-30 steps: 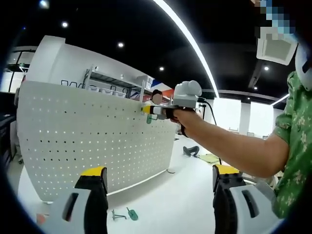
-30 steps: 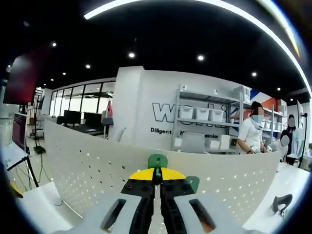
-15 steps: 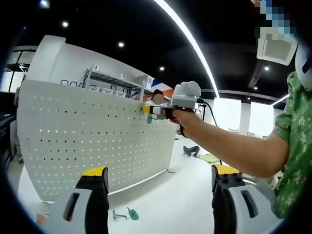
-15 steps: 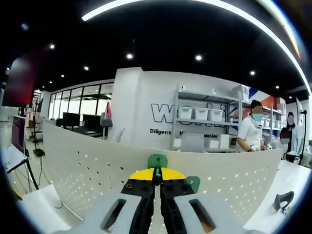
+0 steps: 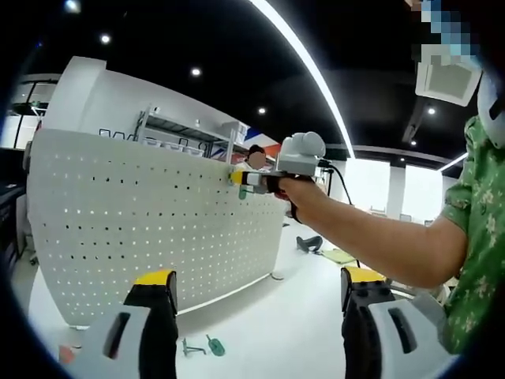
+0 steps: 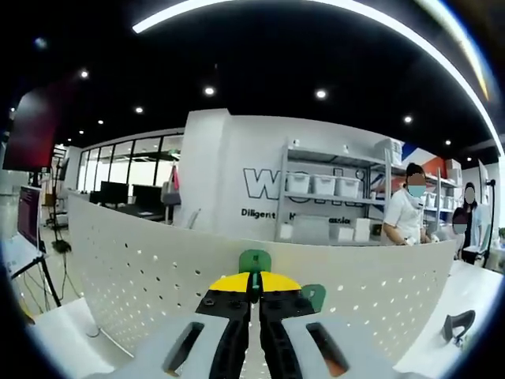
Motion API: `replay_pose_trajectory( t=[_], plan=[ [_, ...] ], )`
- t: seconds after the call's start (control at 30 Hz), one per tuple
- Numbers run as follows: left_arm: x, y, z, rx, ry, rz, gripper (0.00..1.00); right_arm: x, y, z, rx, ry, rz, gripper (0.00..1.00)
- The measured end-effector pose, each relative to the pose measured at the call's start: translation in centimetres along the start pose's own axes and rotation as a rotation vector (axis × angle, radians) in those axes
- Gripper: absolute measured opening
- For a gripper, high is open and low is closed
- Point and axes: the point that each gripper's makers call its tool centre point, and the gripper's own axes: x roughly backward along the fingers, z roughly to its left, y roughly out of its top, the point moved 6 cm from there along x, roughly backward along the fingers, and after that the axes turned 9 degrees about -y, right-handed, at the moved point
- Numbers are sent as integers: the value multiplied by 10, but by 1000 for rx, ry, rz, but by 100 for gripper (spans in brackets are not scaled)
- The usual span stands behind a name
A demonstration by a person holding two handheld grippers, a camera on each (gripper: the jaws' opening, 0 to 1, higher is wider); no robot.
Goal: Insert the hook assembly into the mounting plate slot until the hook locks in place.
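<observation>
Nothing has shifted since the earlier pictures apart from a slight drift of both views. At the top edge of an upright white pegboard (image 5: 150,213), the right gripper (image 6: 254,286) has its jaws pressed together on a green hook (image 6: 255,261), held against the board near its right end. A person's arm (image 5: 371,237) carries that gripper. The left gripper (image 5: 252,284) hangs back with jaws wide apart and empty. Two more green hooks (image 5: 201,346) lie on the white table (image 5: 276,324) near the board's foot.
</observation>
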Motion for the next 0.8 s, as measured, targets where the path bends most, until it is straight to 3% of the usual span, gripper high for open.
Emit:
replay_pose_trajectory(
  t=[0.8],
  plan=[
    [-2,-2,2,3,-5,5,86,2,-12,0,5,-6,25,1]
  ],
)
